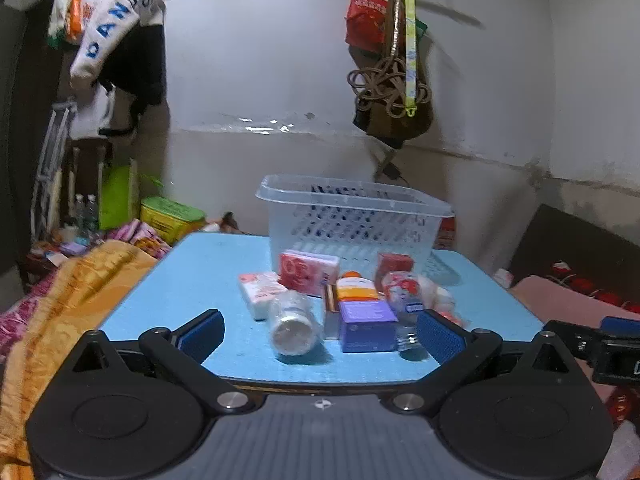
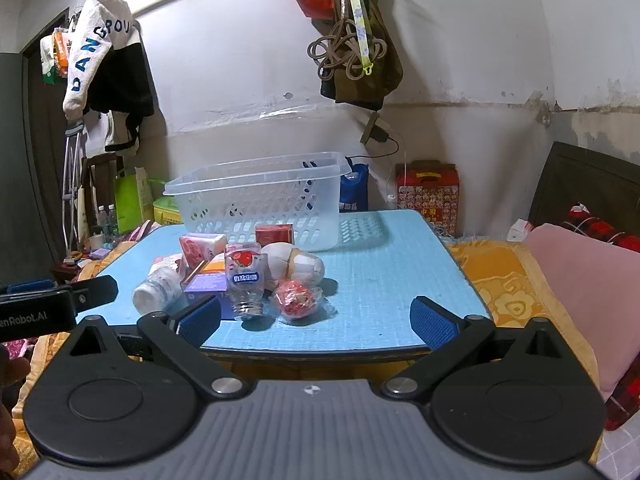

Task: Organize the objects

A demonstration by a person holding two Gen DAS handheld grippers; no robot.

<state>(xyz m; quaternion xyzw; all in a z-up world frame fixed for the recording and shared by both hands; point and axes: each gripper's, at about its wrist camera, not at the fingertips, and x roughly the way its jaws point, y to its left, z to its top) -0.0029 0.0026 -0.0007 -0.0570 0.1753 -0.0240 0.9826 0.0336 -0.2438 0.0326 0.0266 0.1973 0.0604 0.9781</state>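
Objects: a loose heap of small packages lies on the blue worktop (image 2: 380, 276), in front of the basket (image 2: 260, 200) and near the front edge.
Basket: clear perforated plastic, upright at the back of the worktop; nothing can be made out inside it.
Purple box (image 1: 366, 326): at the front of the heap, between the white bottle and the clear bottle.
White bottle (image 1: 292, 322): on its side, its flat round end facing the left camera, just left of the purple box.
Clear bottle (image 2: 244, 276): uncapped, with a red fruit label, its threaded neck toward the front edge.
Pink packs: one (image 1: 308, 272) leans near the basket wall, a paler one (image 1: 260, 292) lies left of it.
Red box (image 2: 274, 234): upright, right against the basket's front wall.
Red ball (image 2: 296, 298): wrapped in clear film, at the right front of the heap, beside the clear bottle.
White bundle (image 2: 296, 264): behind the red ball, touching the clear bottle.
Left gripper (image 1: 320, 336): fingers spread wide and holding nothing, just short of the worktop's front edge, facing the heap.
Right gripper (image 2: 316, 318): fingers wide apart too, nothing between them, low at the front edge with the heap ahead and to its left.
Surroundings: orange blanket (image 2: 508, 280) beside the worktop, bags hung on the wall.
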